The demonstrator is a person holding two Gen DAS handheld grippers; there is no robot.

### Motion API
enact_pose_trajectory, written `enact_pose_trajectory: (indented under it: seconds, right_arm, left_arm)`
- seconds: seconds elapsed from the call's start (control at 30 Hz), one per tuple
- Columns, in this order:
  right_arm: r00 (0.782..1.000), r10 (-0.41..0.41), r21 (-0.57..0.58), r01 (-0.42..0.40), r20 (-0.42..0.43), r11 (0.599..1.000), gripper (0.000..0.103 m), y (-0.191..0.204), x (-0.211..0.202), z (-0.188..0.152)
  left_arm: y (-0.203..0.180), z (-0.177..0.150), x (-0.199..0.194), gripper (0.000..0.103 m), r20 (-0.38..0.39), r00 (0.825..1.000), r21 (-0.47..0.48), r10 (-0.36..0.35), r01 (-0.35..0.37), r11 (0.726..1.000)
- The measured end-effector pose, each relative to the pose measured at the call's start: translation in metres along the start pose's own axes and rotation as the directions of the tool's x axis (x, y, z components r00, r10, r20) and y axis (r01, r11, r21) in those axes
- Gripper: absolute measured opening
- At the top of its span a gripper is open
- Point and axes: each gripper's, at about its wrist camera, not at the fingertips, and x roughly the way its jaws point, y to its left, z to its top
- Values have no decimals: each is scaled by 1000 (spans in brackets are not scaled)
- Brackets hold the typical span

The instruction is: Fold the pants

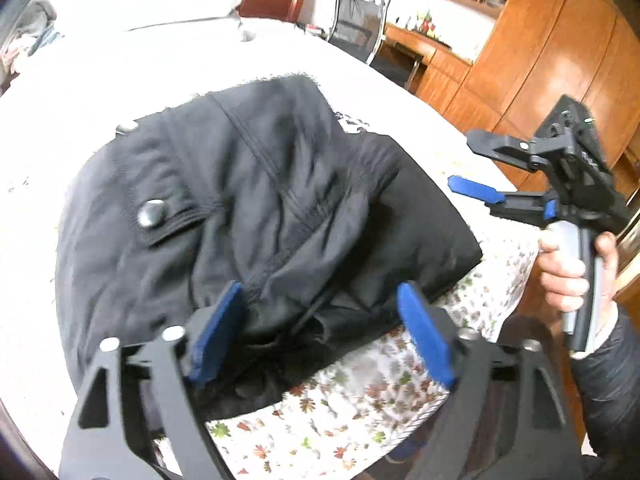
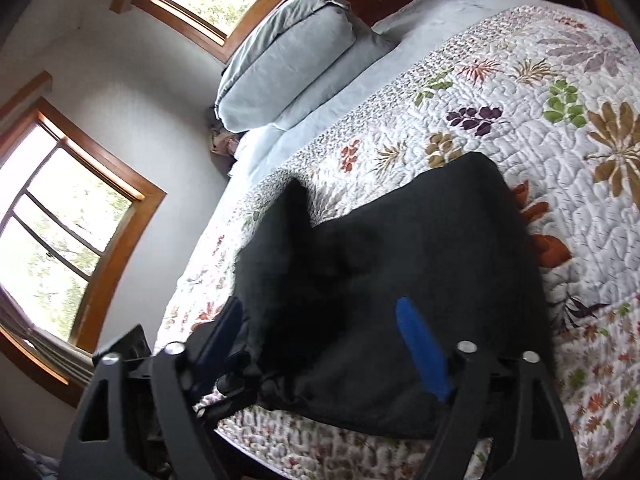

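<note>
The quilted bed [image 2: 500,92] is carrying the black pants [image 1: 240,208], which are lying bunched near its front edge, waistband snaps showing. They are looking folded over at least once, though lumpy; judging by this, flattening and 1 more fold are remaining. The left tongs [image 1: 320,332] are hanging spread wide over the pants' near edge, gripping nothing. The right tongs [image 2: 320,344] are likewise gaping above the pants.
</note>
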Motion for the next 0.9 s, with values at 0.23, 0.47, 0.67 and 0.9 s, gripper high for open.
enact_pose_trajectory:
  seconds: [0.23, 0.47, 0.67, 0.9]
  right_arm:
    - [992, 110, 168, -99, -58, 981, 96, -28, 22, 13]
    - [980, 156, 159, -136, -122, 978, 99, -18, 59, 18]
    - [965, 162, 116, -141, -206, 983, 100, 6, 97, 20]
    - [972, 100, 68, -88, -212, 994, 90, 24, 115, 14]
  left_arm:
    - [40, -41, -55, 98, 48, 999, -214, -13, 23, 977]
    - [124, -71, -110, 100, 122, 989, -562, 84, -2, 827]
    - [170, -100, -137, 100, 146, 982, -714, 122, 20, 700]
    - [177, -107, -147, 100, 162, 977, -738, 138, 27, 674]
